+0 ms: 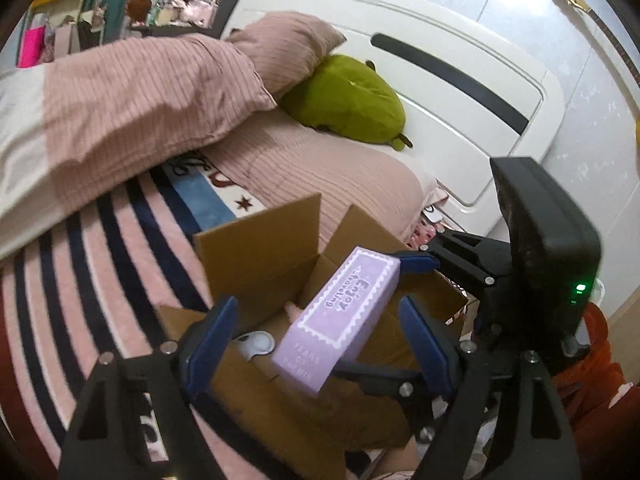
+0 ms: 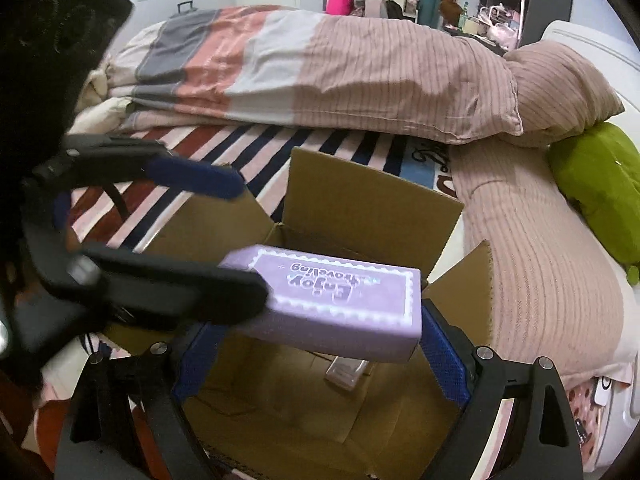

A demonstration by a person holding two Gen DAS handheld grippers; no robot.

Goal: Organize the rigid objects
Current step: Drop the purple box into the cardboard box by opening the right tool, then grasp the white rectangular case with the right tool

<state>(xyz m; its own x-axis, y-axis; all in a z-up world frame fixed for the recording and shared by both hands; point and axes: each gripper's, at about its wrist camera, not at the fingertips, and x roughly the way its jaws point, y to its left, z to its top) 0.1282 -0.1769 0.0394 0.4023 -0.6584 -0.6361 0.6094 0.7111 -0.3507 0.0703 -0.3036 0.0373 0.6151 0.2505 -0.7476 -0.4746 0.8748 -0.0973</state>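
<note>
A purple box (image 1: 338, 320) printed "Enjoy traveling" hangs over an open cardboard box (image 1: 260, 248) on the bed. My right gripper (image 2: 320, 344) is shut on the purple box (image 2: 340, 300), its blue fingers (image 2: 444, 360) against the box's two ends. In the left wrist view the right gripper (image 1: 416, 264) reaches in from the right and grips that box. My left gripper (image 1: 320, 344) is open, its fingers either side of the purple box without touching it. In the right wrist view the left gripper's fingers (image 2: 192, 178) come in from the left. A small white object (image 1: 256, 344) and a clear item (image 2: 348, 372) lie inside the cardboard box.
The cardboard box's flaps (image 2: 372, 196) stand up around the opening. A striped pink blanket (image 1: 100, 260), a folded duvet (image 2: 320, 72), a pillow (image 1: 288, 48) and a green plush (image 1: 352, 100) lie on the bed. A white headboard (image 1: 460, 80) stands behind.
</note>
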